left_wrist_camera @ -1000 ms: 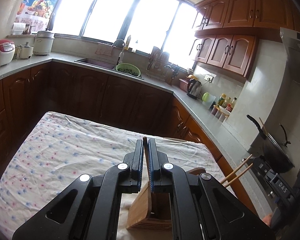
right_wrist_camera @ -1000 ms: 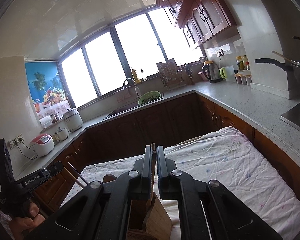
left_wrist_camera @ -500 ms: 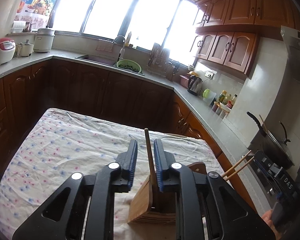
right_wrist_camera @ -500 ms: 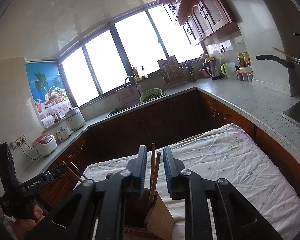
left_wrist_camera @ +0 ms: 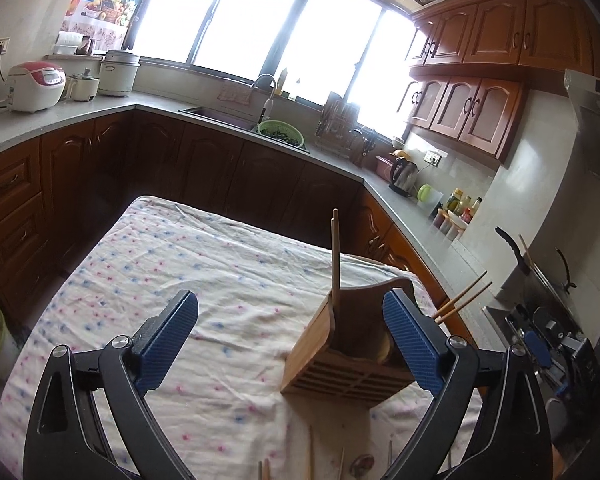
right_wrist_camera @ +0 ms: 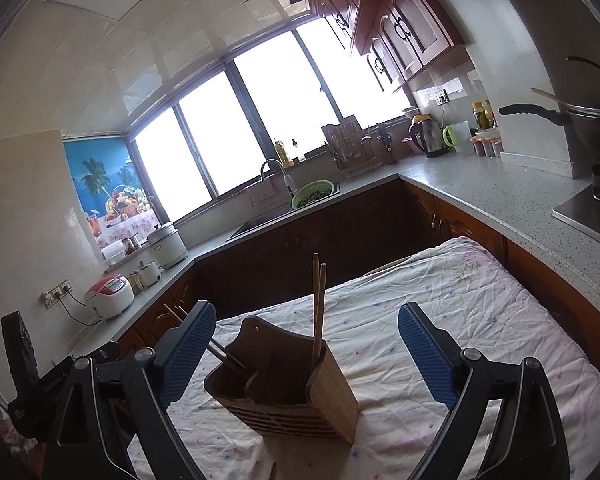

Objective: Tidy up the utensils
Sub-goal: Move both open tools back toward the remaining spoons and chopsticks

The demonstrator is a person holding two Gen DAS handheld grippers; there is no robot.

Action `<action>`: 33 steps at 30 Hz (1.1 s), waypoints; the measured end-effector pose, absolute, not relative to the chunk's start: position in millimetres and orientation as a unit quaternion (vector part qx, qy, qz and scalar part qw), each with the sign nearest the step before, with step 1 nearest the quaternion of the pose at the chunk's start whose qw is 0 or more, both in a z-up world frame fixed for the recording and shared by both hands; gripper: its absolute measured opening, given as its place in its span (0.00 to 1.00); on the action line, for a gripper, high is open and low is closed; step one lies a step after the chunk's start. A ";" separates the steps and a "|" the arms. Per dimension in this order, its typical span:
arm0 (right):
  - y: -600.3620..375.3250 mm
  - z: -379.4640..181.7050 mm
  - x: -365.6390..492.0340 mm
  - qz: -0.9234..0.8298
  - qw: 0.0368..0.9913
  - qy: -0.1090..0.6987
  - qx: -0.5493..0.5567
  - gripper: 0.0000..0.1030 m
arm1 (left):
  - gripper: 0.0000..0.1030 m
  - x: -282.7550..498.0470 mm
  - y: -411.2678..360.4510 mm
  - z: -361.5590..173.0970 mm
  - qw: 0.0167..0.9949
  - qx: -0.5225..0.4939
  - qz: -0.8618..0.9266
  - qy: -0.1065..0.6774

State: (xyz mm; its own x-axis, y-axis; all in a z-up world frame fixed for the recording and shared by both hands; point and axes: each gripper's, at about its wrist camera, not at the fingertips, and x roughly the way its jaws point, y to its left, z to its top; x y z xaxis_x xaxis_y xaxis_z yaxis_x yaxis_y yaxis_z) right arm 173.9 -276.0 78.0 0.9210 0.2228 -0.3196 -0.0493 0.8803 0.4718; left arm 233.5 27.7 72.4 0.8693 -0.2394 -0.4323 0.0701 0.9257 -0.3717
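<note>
holder: i see a wooden utensil holder (left_wrist_camera: 340, 344) (right_wrist_camera: 296, 384) upright on the floral-clothed table (left_wrist_camera: 160, 280), toward its right edge.
upright pair: two wooden chopsticks (left_wrist_camera: 334, 256) (right_wrist_camera: 318, 304) stand in one compartment.
leaning pair: two more chopsticks (left_wrist_camera: 462, 298) (right_wrist_camera: 220, 354) tilt out of the other side.
loose sticks: a few chopsticks (left_wrist_camera: 310, 452) lie at the near edge.

Left of the wooden holder (left_wrist_camera: 342, 344) the flowered tablecloth (left_wrist_camera: 172, 264) lies bare. Upright chopsticks (left_wrist_camera: 334, 256) and slanting chopsticks (left_wrist_camera: 462, 298) crowd its top.

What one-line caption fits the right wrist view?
Right gripper opening above a slatted bamboo utensil holder with two wooden chopsticks standing inside, on a floral tablecloth.
</note>
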 end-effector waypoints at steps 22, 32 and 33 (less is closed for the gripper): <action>-279.6 45.4 72.6 0.065 0.941 0.242 0.228 0.94 | 0.94 138.0 41.7 39.5 0.942 -0.160 -0.079 0.286; -278.0 26.6 50.5 0.055 0.937 0.265 0.221 0.94 | 0.94 123.2 35.5 14.0 0.934 -0.147 -0.080 0.316; -277.8 23.7 49.1 0.055 0.936 0.268 0.221 0.94 | 0.94 123.2 34.4 10.3 0.933 -0.146 -0.080 0.320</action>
